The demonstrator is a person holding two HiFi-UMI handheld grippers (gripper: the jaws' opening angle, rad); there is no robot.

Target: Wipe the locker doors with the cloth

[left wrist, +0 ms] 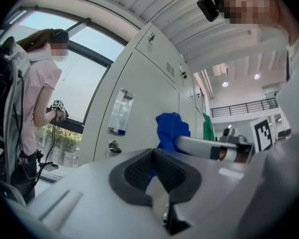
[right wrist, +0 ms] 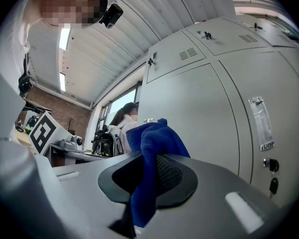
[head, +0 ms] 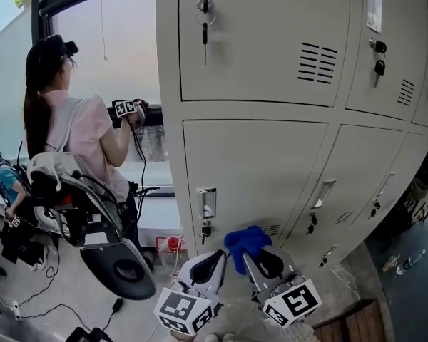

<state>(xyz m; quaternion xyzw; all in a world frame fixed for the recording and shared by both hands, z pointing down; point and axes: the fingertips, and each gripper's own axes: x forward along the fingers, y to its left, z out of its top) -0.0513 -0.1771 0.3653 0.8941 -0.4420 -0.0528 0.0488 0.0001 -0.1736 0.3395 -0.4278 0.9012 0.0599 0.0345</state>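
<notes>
Grey metal lockers fill the head view; the lower middle door (head: 257,169) carries a label holder and lock (head: 207,209). The blue cloth (head: 246,239) bunches up just in front of that door's bottom edge, and my right gripper (head: 260,258) is shut on it. In the right gripper view the cloth (right wrist: 152,138) hangs down between the pads of the right gripper (right wrist: 148,158). My left gripper (head: 212,262) sits close beside it on the left, shut with nothing held. From the left gripper (left wrist: 153,156) the cloth (left wrist: 170,128) shows just ahead.
A person in a pink shirt (head: 78,134) stands at the left by the window, holding another gripper. A chair with gear (head: 93,219) and cables lie on the floor at left. Keys hang from the upper door (head: 205,20). A wooden pallet (head: 357,323) lies bottom right.
</notes>
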